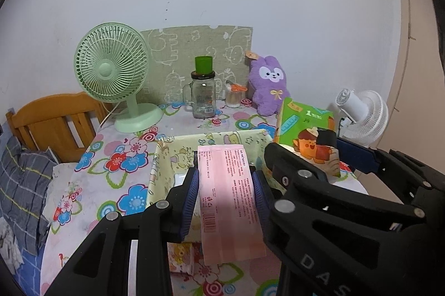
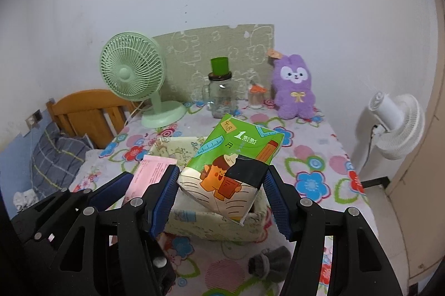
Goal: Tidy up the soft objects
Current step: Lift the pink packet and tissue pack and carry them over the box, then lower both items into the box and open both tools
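My left gripper (image 1: 225, 190) is shut on a pink soft pack (image 1: 230, 201) and holds it over the pale printed fabric basket (image 1: 161, 157). My right gripper (image 2: 221, 184) is shut on a green tissue pack (image 2: 233, 157), tilted above the same basket (image 2: 211, 223). The pink pack (image 2: 151, 173) shows left of the right gripper. The green pack (image 1: 306, 129) shows right of the left gripper. A purple plush rabbit (image 2: 294, 87) sits upright at the table's back. A grey sock-like bundle (image 2: 268, 262) lies on the cloth in front of the basket.
A green desk fan (image 1: 114, 73), a glass jar with a green cup on top (image 1: 203, 90) and a small cotton swab jar (image 1: 233, 97) stand at the back. A white fan (image 2: 395, 123) stands right of the table. A wooden headboard (image 1: 52, 118) and a plaid pillow (image 1: 22, 184) are left.
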{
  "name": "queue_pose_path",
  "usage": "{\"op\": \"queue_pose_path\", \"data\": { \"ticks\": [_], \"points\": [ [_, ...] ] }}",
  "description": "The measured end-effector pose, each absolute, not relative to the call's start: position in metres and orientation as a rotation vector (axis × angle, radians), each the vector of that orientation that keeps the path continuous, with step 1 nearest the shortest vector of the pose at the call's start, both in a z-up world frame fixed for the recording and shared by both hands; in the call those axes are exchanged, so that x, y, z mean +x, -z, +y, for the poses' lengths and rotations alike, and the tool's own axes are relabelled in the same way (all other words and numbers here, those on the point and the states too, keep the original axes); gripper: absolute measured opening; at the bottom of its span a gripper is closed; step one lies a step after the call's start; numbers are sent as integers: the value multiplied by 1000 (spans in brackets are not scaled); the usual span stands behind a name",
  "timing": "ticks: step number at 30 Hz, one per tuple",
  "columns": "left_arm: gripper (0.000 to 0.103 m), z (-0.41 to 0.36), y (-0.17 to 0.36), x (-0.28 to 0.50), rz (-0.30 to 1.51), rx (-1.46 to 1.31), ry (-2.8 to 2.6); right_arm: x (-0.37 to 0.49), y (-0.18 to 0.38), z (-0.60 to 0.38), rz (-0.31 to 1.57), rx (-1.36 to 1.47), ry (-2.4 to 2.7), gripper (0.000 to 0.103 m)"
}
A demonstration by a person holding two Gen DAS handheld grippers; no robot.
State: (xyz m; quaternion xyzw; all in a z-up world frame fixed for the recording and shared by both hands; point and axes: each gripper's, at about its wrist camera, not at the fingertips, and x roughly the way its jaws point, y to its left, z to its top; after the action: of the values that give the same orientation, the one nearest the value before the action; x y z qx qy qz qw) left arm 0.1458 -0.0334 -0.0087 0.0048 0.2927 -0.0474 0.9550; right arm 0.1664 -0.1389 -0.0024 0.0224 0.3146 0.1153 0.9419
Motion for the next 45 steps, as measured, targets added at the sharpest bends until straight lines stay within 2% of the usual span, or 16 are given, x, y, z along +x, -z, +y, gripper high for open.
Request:
{"op": "queue_pose_path", "data": {
  "ticks": [34,35,36,37,39,41,45],
  "points": [
    [41,-15,52,232,702,-25,67,251,46,-124,754,41,-220,65],
    [42,-15,53,233,707,-24,58,252,47,-123,758,39,-222,65],
    [48,-14,55,234,718,-21,51,254,49,-123,762,39,-225,65],
    [58,-14,56,235,725,-21,52,255,50,-122,767,38,-229,65],
    [69,-11,58,235,728,-26,56,257,53,-119,774,36,-243,65],
    [71,-10,59,234,727,-21,48,259,55,-116,777,34,-254,65],
    [80,-7,61,233,731,-1,9,262,60,-109,777,19,-266,65]
  ]
}}
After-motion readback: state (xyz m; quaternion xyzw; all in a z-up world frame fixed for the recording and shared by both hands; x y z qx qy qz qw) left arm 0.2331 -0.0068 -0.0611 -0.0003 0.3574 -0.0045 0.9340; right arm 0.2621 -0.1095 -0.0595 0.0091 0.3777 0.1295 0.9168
